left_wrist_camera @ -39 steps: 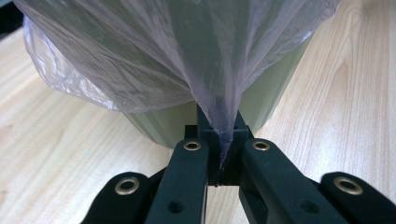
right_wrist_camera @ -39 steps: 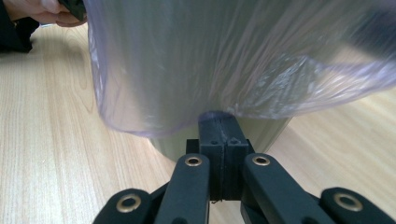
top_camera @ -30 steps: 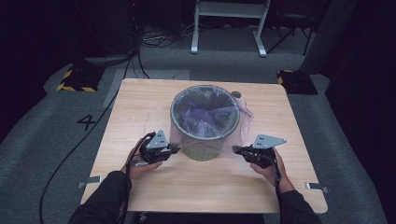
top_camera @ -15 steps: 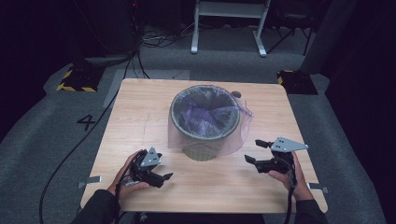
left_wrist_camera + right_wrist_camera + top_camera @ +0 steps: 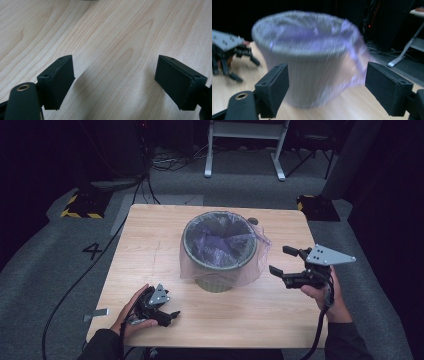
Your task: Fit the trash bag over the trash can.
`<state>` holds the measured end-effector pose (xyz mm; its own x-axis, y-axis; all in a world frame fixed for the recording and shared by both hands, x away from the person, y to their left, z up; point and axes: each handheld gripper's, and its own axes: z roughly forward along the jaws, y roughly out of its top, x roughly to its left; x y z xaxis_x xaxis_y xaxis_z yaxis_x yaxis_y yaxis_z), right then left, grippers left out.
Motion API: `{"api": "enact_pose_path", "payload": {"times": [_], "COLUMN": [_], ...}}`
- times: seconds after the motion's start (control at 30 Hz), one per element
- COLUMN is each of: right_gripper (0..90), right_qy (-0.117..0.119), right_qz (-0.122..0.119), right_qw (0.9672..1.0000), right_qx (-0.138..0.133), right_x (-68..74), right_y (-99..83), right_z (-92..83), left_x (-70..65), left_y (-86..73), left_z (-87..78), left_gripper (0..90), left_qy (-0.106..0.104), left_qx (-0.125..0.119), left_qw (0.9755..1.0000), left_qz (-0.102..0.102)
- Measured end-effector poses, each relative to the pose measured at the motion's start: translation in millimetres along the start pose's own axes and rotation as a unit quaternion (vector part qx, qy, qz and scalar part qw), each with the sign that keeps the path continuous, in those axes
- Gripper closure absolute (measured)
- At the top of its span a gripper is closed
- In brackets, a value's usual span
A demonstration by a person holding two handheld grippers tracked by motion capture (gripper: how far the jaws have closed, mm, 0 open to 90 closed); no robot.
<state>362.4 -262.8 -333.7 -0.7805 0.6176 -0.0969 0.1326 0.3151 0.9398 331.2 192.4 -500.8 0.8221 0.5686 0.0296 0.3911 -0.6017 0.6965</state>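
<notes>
Black fingers on my left gripper [image 5: 167, 316] and right gripper [image 5: 286, 263] have just been opening; both stand wide with nothing between them. I see the bag-lined wastebasket [image 5: 220, 251] mid-bench [image 5: 150, 250], apart from both.

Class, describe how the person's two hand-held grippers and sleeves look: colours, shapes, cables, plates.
Both are black. The left gripper and right gripper each carry a grey three-cornered plate dotted with small holes. The jaws end in flat rectangular black pads. A black cable trails from the right one. The sleeves are dark.
</notes>
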Motion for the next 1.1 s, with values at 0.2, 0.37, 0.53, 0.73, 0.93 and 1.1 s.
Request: {"api": "enact_pose_path", "payload": {"times": [0.2, 0.37, 0.53, 0.73, 0.93, 1.1], "right_gripper": [18.6, 17.6, 18.0, 18.1, 18.4, 18.4], "right_qy": [-0.005, 0.001, 0.015, 0.029, 0.039, 0.042], "right_qz": [-0.006, -0.03, -0.046, -0.046, -0.051, -0.049], "right_qw": [1.0, 0.9994, 0.9982, 0.997, 0.9954, 0.994], "right_qx": [-0.004, 0.015, 0.036, 0.056, 0.072, 0.089], "right_x": [-9.0, -9.0, -5.5, -3.6, 0.2, 1.2], "right_y": [32.2, 52.1, 65.7, 74.2, 80.4, 82.8], "right_z": [8.9, 24.7, 45.6, 68.8, 87.6, 102.3], "left_x": [5.5, 5.5, 5.4, 5.5, 5.5, 5.6], "left_y": [-3.4, -3.4, -3.2, -3.2, -3.2, -3.1], "left_z": [1.7, 1.9, 2.0, 2.0, 2.1, 2.2], "left_gripper": [14.3, 14.1, 14.0, 14.1, 14.1, 14.1], "left_qy": [-0.013, -0.013, -0.014, -0.013, -0.013, -0.014], "left_qx": [-0.01, -0.01, -0.009, -0.009, -0.01, -0.01], "left_qw": [0.9998, 0.9998, 0.9998, 0.9998, 0.9998, 0.9998], "left_qz": [-0.012, -0.013, -0.013, -0.012, -0.012, -0.011]}}
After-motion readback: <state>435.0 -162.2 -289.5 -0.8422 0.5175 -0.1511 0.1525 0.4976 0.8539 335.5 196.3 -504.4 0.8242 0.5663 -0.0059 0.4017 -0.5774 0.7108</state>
